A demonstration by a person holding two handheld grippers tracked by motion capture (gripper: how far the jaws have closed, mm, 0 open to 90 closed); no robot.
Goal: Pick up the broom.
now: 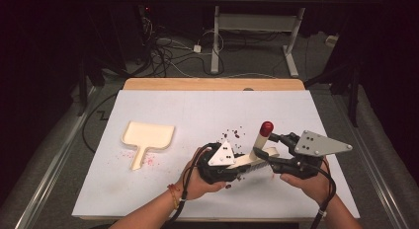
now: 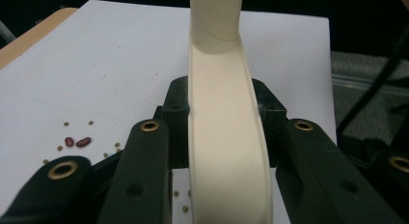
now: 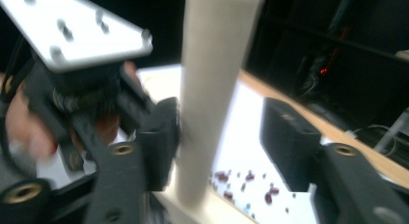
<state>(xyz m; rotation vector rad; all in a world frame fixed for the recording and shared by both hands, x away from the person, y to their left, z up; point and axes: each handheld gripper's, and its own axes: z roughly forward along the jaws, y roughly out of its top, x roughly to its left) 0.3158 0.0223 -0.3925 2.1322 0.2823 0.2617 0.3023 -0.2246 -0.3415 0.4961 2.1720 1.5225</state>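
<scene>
A cream hand brush (image 1: 260, 156) with an upright handle and a red cap (image 1: 266, 128) is held at the front middle of the white table. My left gripper (image 1: 239, 166) is shut on the brush's long cream back (image 2: 226, 151), a jaw pressed to each side. My right gripper (image 1: 269, 151) is open around the handle (image 3: 212, 98); the handle lies against one jaw, with a gap to the other. Red beans and small seeds (image 1: 234, 134) are scattered just behind the brush, and some beans (image 2: 77, 142) lie beside the left jaws. A cream dustpan (image 1: 147, 137) lies to the left.
The white mat (image 1: 197, 110) covers a wooden table whose far edge (image 1: 212, 84) shows. Reddish specks (image 1: 150, 161) lie by the dustpan's handle. Behind the table are cables and a desk frame (image 1: 215, 36) on the floor. The left gripper's grey plate (image 3: 82, 28) looms close in the right gripper view.
</scene>
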